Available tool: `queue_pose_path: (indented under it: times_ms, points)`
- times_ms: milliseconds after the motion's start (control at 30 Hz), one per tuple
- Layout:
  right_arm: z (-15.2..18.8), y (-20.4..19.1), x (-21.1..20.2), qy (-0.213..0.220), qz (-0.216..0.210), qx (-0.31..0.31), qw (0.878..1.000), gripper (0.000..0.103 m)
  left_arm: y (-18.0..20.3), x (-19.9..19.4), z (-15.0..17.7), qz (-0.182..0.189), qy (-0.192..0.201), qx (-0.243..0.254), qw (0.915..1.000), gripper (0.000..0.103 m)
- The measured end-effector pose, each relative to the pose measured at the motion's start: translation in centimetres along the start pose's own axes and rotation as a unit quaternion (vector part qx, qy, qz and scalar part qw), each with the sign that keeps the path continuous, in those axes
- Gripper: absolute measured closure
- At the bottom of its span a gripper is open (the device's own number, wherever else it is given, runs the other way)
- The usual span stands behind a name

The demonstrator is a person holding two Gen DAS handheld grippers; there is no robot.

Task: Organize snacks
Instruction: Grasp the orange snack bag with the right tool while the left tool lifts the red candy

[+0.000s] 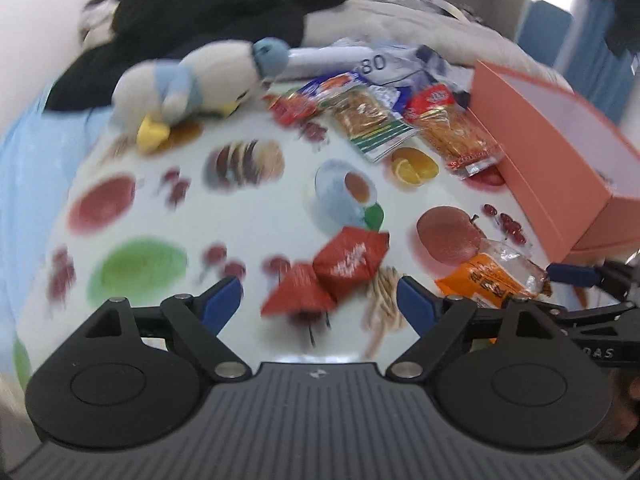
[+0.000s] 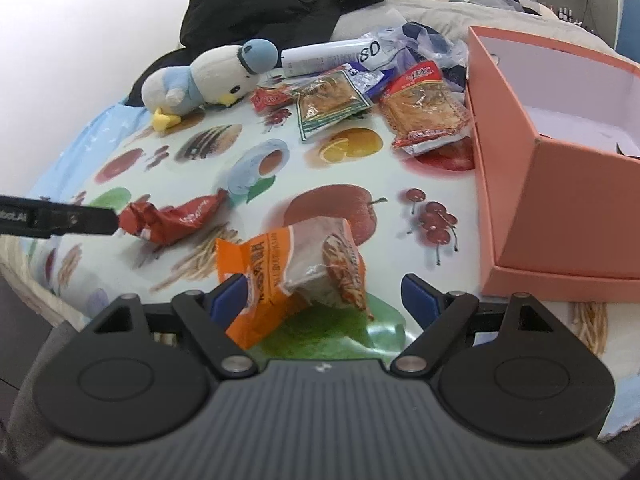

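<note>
Two hand-held grippers work over a fruit-print table (image 2: 168, 148). Largest is the pink box (image 2: 560, 184) at 3 o'clock, open side up. Next, the plush penguin (image 2: 200, 80) lies at 11 o'clock. An orange snack packet (image 2: 296, 268) lies by the right hand-held gripper (image 2: 324, 296), touching its left finger only, long axis running from 8 to 2 o'clock; the jaws stand wide. A red snack packet (image 1: 344, 264) lies crumpled between the wide jaws of the left hand-held gripper (image 1: 316, 300), untouched, long axis from 7 to 1 o'clock.
</note>
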State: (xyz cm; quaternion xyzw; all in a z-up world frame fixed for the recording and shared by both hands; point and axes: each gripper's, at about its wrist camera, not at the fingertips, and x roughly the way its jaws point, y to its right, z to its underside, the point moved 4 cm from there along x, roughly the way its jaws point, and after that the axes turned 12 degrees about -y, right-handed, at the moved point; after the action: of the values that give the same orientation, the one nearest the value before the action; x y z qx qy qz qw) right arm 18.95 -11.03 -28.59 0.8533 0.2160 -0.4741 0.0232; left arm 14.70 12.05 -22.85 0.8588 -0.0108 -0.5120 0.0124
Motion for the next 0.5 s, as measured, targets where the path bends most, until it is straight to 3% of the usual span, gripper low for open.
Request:
queue_pose_path:
  times_ms: [167, 500]
  points:
    - [-0.4, -0.7, 0.3, 0.005, -0.005, -0.02, 1.0, 0.018, 2.3, 1.5, -1.5, -0.018, 0.0, 0.099, 0.995, 0.015]
    - [-0.7, -0.6, 1.4, -0.016, -0.004, -0.035, 0.999, 0.018, 1.0, 6.3, -2.1, -0.017, -0.048, 0.107, 0.993, 0.017]
